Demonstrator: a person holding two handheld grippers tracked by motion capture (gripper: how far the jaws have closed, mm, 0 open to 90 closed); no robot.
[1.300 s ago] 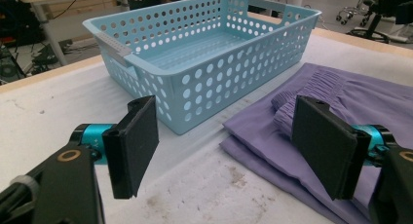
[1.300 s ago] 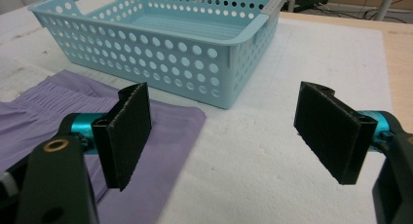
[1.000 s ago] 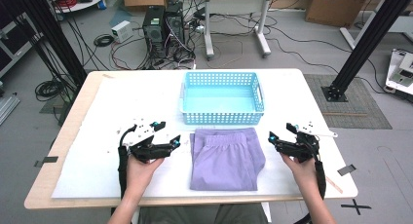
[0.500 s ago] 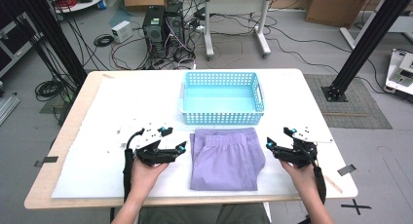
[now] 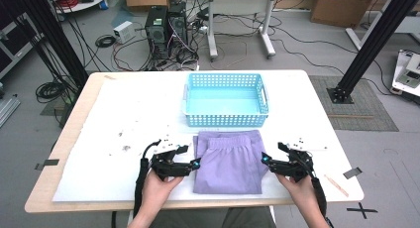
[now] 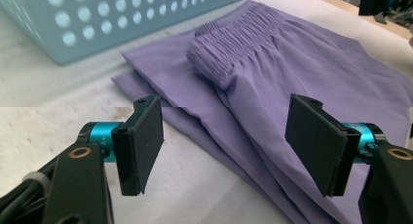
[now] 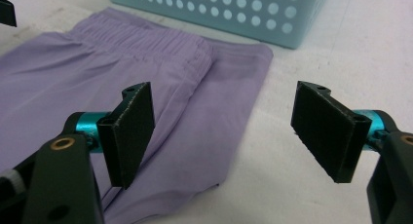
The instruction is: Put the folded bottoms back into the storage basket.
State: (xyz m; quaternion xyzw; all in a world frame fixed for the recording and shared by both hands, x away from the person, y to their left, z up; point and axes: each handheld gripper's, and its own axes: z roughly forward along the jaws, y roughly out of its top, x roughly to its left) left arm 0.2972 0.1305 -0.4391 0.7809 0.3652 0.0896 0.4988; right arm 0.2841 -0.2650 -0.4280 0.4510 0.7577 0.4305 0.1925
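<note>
Folding looks barely begun: soft lilac cloth shorts with a gathered elastic waistband (image 5: pixel 229 161) lie flat on the white table (image 5: pixel 124 119), just in front of an empty perforated turquoise plastic basket (image 5: pixel 225 120). Left gripper (image 5: pixel 194 164) and right gripper (image 5: pixel 264 159) flank them, jaws apart, holding nothing.

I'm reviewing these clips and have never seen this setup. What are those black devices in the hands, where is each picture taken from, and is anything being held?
A person holds a two-jaw black tool in each hand: the left tool and the right tool. The high view looks down from above the person's side of the white-covered wooden table. The other two pictures come from cameras riding on each tool, looking along its jaws. On the table lie folded lilac fabric shorts with an elastic waistband and, behind them, an empty light-blue perforated plastic basket. Both tools are open at the shorts' side edges; nothing is held.
</note>
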